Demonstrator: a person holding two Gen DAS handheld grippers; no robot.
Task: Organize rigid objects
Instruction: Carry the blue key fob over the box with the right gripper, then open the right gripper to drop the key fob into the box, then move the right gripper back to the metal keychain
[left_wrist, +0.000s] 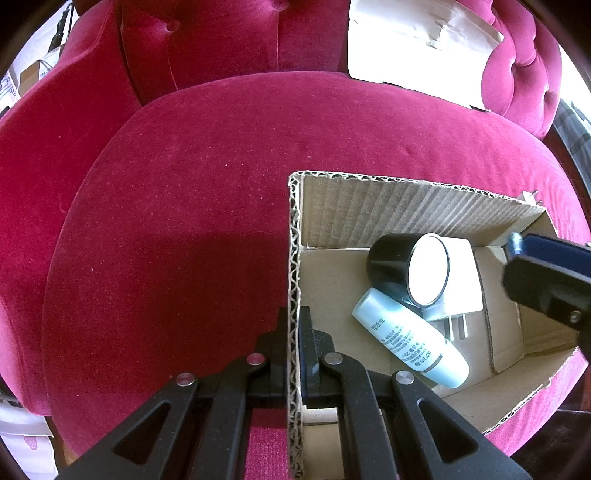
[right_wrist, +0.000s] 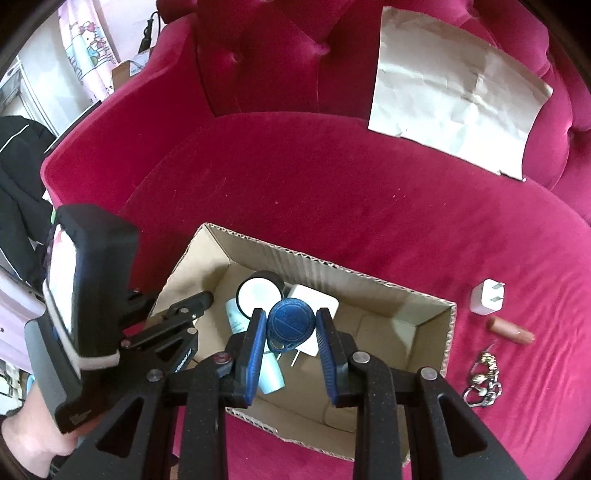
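Right wrist view: a blue key fob (right_wrist: 291, 322) is being held over the cardboard box (right_wrist: 448, 332) between the right gripper's (right_wrist: 291, 334) parted fingers, apparently for dropping in, while the box's left wall is being pinched steady by the left gripper (left_wrist: 294, 341) on the sofa seat (right_wrist: 332, 206).

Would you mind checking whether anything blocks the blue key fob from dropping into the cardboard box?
Nothing visible does. The right gripper holds the blue key fob directly over the open cardboard box; it would land on the white charger and pale blue bottle lying inside.
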